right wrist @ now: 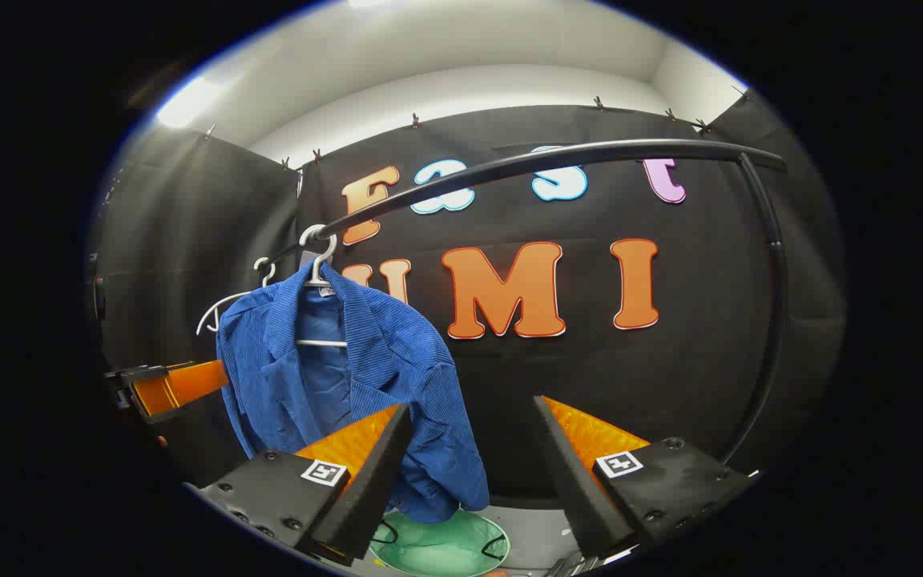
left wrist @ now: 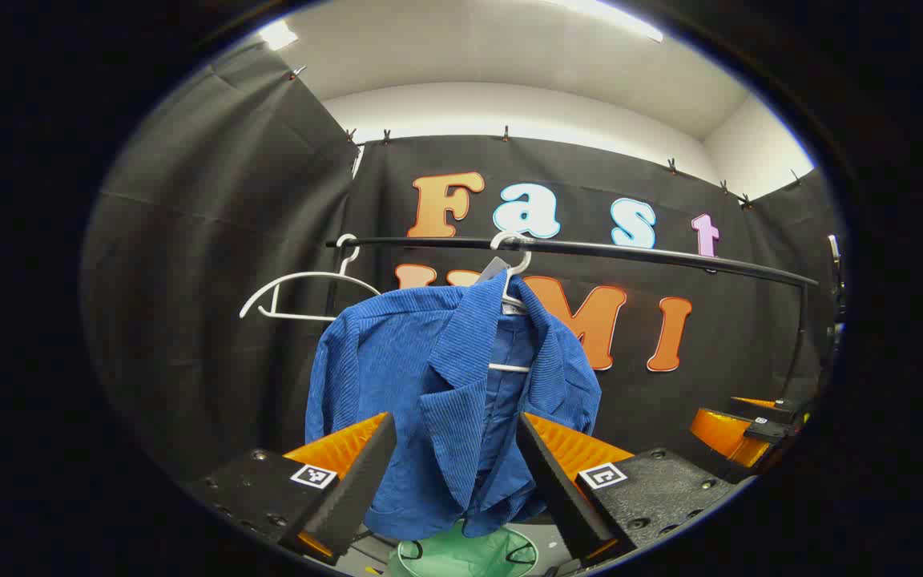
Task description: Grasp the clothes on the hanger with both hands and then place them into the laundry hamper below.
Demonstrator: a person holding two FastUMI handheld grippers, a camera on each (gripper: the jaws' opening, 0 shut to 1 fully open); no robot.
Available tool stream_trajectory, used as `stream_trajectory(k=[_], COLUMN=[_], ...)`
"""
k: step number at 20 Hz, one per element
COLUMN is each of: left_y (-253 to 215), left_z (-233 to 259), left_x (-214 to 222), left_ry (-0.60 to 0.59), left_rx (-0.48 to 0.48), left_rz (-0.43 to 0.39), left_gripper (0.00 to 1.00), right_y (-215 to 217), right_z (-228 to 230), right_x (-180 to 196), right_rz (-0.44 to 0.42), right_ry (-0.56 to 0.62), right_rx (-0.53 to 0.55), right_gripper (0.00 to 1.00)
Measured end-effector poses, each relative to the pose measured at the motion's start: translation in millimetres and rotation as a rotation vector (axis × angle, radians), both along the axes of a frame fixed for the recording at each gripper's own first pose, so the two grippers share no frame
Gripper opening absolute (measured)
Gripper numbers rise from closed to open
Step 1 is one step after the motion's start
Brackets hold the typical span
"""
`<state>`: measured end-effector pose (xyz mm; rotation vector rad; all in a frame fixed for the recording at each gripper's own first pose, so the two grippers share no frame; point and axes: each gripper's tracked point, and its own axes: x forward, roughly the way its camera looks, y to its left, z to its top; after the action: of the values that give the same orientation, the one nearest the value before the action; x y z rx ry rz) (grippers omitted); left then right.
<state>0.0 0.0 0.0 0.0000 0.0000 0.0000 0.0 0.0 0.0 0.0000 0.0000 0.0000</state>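
The blue jacket [left wrist: 445,385] hung lengthwise straight down from the rail [left wrist: 630,252], above the hamper [left wrist: 469,554], both grippers [left wrist: 453,481] [right wrist: 469,473] wide open, empty.

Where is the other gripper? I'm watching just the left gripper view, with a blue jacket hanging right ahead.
Observer: In the right gripper view, the right gripper is open, its fingers wide apart, the blue jacket off to its left.
Operator: Anything beyond the jacket on that side?
Observer: The black rail bends down into a post with no clothes along that stretch.
Operator: Is a hamper below?
Observer: Yes, a green hamper sits under the jacket's hem.
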Motion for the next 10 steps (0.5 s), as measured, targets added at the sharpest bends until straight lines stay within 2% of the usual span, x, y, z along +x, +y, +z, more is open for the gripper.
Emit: stream_trajectory(k=[1, 2, 10], left_y=[1, 3, 11], left_z=[-2, -1, -5], left_x=[0, 1, 31], left_ry=[0.006, 0.011, 0.026], left_rx=[0.000, 0.002, 0.007], left_rz=[-0.008, -0.013, -0.111], left_gripper=[0.92, 0.92, 0.95], right_y=[1, 3, 23], right_z=[-1, -2, -4], right_x=[1, 3, 11], right_rz=[-0.007, -0.014, -0.116], right_ry=[0.001, 0.003, -0.015], right_rx=[0.003, 0.005, -0.006], right_gripper=[1.00, 0.98, 0.97])
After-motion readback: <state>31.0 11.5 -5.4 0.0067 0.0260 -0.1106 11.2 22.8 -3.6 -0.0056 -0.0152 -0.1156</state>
